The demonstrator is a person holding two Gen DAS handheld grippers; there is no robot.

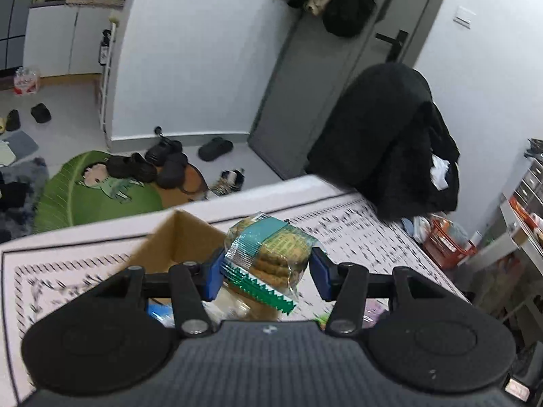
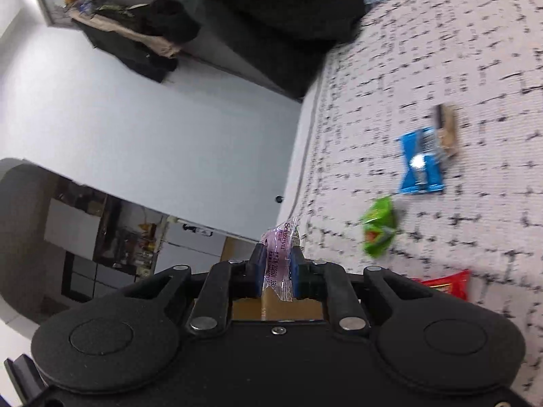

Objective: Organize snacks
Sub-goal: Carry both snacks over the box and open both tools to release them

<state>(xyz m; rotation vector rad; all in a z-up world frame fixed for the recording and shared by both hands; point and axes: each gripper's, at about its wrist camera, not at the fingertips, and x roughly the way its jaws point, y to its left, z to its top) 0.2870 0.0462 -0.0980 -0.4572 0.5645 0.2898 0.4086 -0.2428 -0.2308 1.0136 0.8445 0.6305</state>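
Note:
My left gripper (image 1: 268, 269) is shut on a clear pack of round biscuits (image 1: 275, 254) with a teal label, held above the open cardboard box (image 1: 180, 237) on the patterned table. In the right wrist view, which is rolled sideways, my right gripper (image 2: 277, 266) is shut on a thin purple-and-clear sachet (image 2: 280, 254). Brown cardboard (image 2: 275, 302) shows just under its fingers. On the cloth lie a blue packet (image 2: 420, 162), a brownish packet (image 2: 446, 129) touching it, a green packet (image 2: 378, 225) and a red packet (image 2: 448, 283).
A black coat over a chair (image 1: 387, 139) stands at the table's far edge. A red basket (image 1: 448, 240) and shelves (image 1: 522, 203) are to the right. Shoes (image 1: 163, 166) and a green mat (image 1: 95, 186) lie on the floor beyond the table.

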